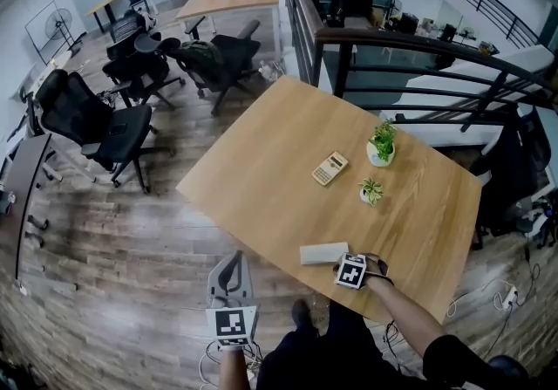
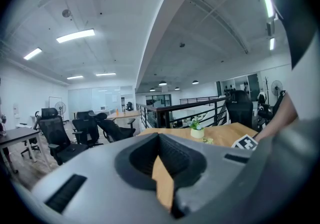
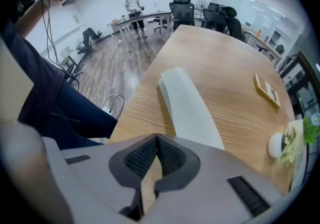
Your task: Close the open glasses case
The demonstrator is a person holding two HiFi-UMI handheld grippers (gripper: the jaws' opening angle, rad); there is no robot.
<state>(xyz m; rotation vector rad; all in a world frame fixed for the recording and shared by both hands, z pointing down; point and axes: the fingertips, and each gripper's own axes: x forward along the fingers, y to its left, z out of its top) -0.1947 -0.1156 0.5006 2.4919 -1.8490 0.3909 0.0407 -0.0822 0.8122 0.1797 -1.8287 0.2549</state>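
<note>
Two grippers show, and both have their jaws pressed together with nothing between them. The right gripper [image 1: 349,268] points steeply down at the wooden table [image 1: 261,170], just beside the right end of the glasses case [image 1: 323,253]; whether it touches the case cannot be told. In the right gripper view, the case [image 3: 187,107] lies just beyond the closed tips of the right gripper [image 3: 156,140]. It is a long pale shape lying flat, and it looks shut.

The case sits by the table edge next to the person, closer to the near corner. A beige calculator [image 1: 330,168] lies further in, around the middle of the table, well apart from the case. A small potted plant [image 1: 370,192] stands just beyond the calculator toward the right corner, with a larger potted plant [image 1: 382,144] behind it.

The left gripper [image 1: 228,273] hangs off the table, over the wood floor [image 1: 131,240] beside the near edge. Black office chairs [image 1: 113,126] stand past the left corner. A dark railing [image 1: 410,44] runs behind the far edge.
</note>
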